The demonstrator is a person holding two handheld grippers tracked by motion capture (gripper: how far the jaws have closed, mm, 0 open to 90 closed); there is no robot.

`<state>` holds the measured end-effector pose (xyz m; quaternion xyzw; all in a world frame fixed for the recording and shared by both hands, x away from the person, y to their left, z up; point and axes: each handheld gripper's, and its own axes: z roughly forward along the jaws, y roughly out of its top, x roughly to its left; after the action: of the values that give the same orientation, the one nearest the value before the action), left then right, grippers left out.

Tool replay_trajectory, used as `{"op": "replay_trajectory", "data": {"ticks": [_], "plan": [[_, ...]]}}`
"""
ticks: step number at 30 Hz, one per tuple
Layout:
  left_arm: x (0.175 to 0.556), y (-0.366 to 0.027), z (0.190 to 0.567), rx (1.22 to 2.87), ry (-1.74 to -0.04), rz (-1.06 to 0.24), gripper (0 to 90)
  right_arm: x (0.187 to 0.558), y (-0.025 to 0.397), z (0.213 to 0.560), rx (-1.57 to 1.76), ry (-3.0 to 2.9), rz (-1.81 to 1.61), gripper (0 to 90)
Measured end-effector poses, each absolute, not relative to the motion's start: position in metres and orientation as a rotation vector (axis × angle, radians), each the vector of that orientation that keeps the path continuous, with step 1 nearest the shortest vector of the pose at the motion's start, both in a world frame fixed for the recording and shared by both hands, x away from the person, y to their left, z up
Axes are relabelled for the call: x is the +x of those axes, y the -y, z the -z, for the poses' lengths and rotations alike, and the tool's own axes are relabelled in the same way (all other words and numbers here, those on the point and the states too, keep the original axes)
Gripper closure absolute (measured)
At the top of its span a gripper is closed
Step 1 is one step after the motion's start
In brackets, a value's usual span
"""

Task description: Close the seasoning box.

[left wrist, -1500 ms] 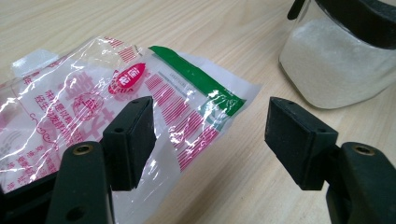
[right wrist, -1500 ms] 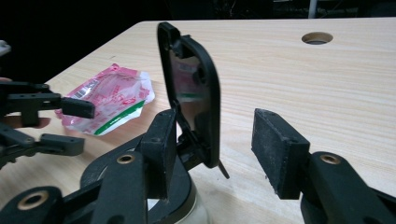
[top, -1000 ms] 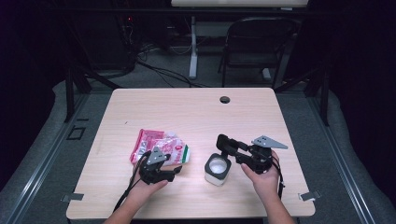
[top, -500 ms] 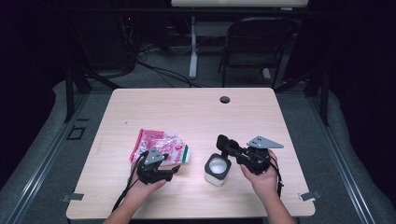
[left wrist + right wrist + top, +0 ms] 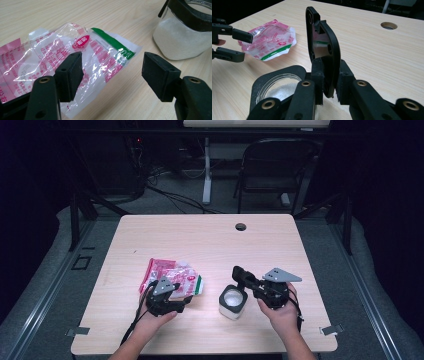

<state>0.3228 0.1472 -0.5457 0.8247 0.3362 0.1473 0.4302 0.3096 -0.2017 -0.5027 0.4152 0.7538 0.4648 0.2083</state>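
Note:
A clear plastic bag (image 5: 172,272) with pink and green print lies flat on the table's left half. My left gripper (image 5: 178,296) is open at the bag's near edge, and its jaws straddle the green-striped corner of the bag (image 5: 105,50) without pinching it. A square glass jar (image 5: 231,301) of white powder stands to the right. Its black hinged lid (image 5: 322,37) is tipped up on edge, and my right gripper (image 5: 329,75) is shut on the lid's lower part. In the high view the right gripper (image 5: 252,284) sits just right of the jar.
The wooden table (image 5: 210,245) has a round cable hole (image 5: 240,226) near its far edge. A folding chair (image 5: 272,165) and cables stand on the floor beyond. Bare tabletop lies behind the bag and the jar.

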Motion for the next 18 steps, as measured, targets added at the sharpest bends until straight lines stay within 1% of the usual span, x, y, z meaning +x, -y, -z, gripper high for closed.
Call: {"op": "replay_trajectory", "data": {"ticks": [18], "plan": [[0.327, -0.146, 0.543, 2.045, -0.832, -0.374, 33.6, 0.298, 0.193, 0.500, 1.089, -2.107, -1.302, 75.6]]}}
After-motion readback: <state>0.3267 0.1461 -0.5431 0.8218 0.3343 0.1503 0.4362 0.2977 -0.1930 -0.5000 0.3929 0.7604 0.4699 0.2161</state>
